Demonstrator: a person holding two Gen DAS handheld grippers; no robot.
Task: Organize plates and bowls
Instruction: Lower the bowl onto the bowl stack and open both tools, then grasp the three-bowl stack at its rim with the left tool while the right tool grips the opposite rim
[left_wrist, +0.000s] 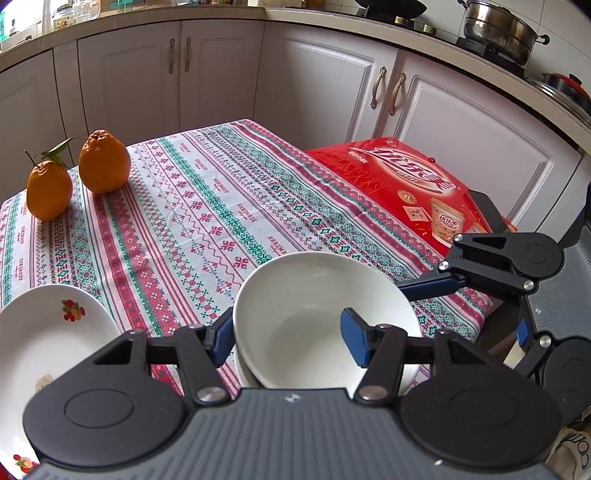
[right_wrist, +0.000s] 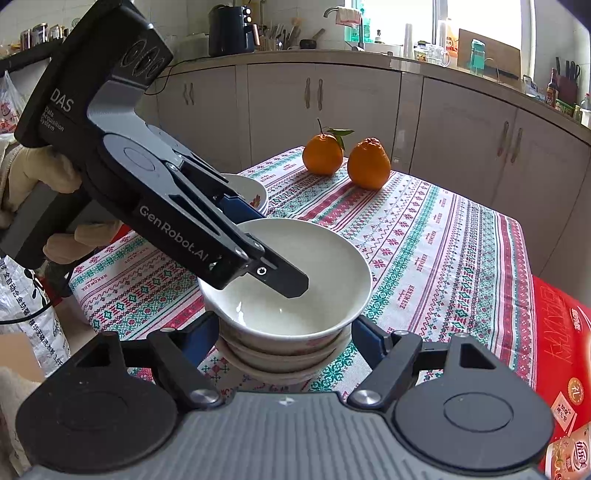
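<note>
- White glazed top bowl (right_wrist: 291, 280) sits tilted on a nested bowl stack (right_wrist: 284, 354), on the patterned tablecloth (left_wrist: 207, 206) near the table's front edge
- Left gripper (left_wrist: 288, 332) is spread, one finger (left_wrist: 354, 339) inside the bowl, the other outside its wall; it straddles the rim, no clamp visible
- Right gripper (right_wrist: 284, 332) is open, fingers either side of the stack's base, whether they touch is unclear
- Fruit-print plates (left_wrist: 48, 343) are just to the left, with more stacked behind in the right view
- Judgement: step is seating or releasing the top bowl. Level it first so it nests square, then withdraw the inner finger straight up; glaze is slick and a drag on the rim could tip the stack
- Two oranges (left_wrist: 74, 173) and a red gift box (left_wrist: 413, 188) are well apart, no interference
</note>
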